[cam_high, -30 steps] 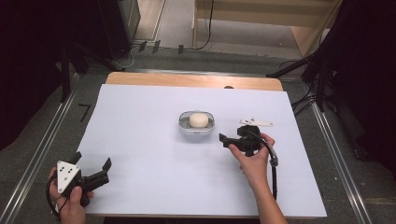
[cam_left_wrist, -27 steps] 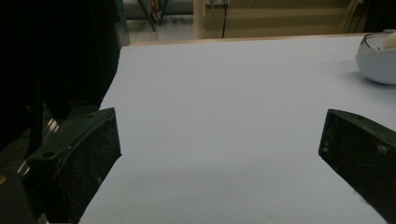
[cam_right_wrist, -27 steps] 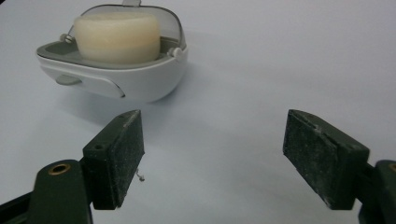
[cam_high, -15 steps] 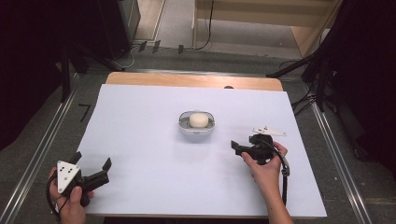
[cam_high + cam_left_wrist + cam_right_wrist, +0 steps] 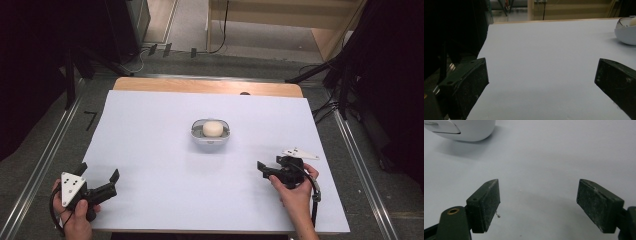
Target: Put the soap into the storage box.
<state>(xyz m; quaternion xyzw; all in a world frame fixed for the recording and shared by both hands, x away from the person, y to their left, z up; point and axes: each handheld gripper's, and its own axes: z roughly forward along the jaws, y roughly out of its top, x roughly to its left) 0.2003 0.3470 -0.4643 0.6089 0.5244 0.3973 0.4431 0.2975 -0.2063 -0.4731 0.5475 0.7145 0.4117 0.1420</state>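
Tabletop (image 5: 165,130): covered by a pale sheet, with a strip of bare wood along the far edge at 12 o'clock.
Bowl (image 5: 210,134): small, white, near the middle of the tabletop, slightly toward 12 o'clock; standing upright on the sheet, touched by neither gripper.
Bowl contents: a pale round lump (image 5: 212,128) sits inside the bowl; what it is cannot be told.
Left gripper (image 5: 97,180): at about 8 o'clock on the tabletop, near the front left corner, held in the left hand (image 5: 75,220); jaws spread wide with only bare sheet between them, holding nothing.
Left gripper view: the bowl (image 5: 627,32) appears far off at 2 o'clock, well apart from the jaws.
Right gripper (image 5: 265,170): at about 4 o'clock on the tabletop, held in the right hand (image 5: 296,192); jaws point toward 9 o'clock and stand apart, empty.
Right gripper view: jaws parted over bare sheet; the bowl (image 5: 464,130) lies at 11 o'clock, beyond the jaw tips and clear of them.
Bowl to right gripper: near, not touching; the bowl lies toward 10 o'clock from the gripper.
Bowl to left gripper: well apart.
Cable (image 5: 315,197): trails from the right gripper back along the forearm toward 6 o'clock.
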